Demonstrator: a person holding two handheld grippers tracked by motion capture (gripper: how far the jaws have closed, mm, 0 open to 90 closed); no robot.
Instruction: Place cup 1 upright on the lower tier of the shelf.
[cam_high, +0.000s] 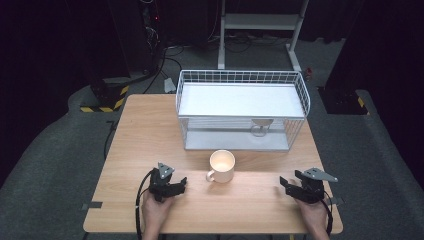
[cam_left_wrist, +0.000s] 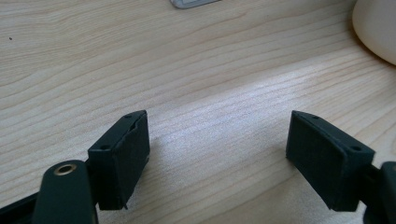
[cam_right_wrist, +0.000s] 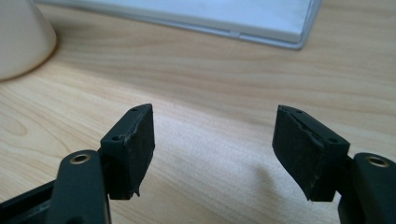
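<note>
A cream mug (cam_high: 221, 166) stands upright on the wooden table (cam_high: 145, 140), handle toward the front left, just in front of a white wire rack (cam_high: 240, 76). My left gripper (cam_high: 182, 184) lies low on the table left of the mug, jaws open and pointing at it. In the left gripper view the gripper (cam_left_wrist: 217, 154) has bare wood between its pads, with the mug (cam_left_wrist: 376, 28) at the top right. My right gripper (cam_high: 284, 184) rests right of the mug, open. In the right gripper view the gripper (cam_right_wrist: 215, 149) holds nothing, and the mug (cam_right_wrist: 21, 37) sits at the top left.
The rack has two white shelves, and a small ring-shaped hook (cam_high: 260, 128) hangs under the upper one. Its base plate (cam_right_wrist: 210, 16) lies just beyond the right gripper. Dark floor, cables and a white stand (cam_high: 260, 22) lie behind the table.
</note>
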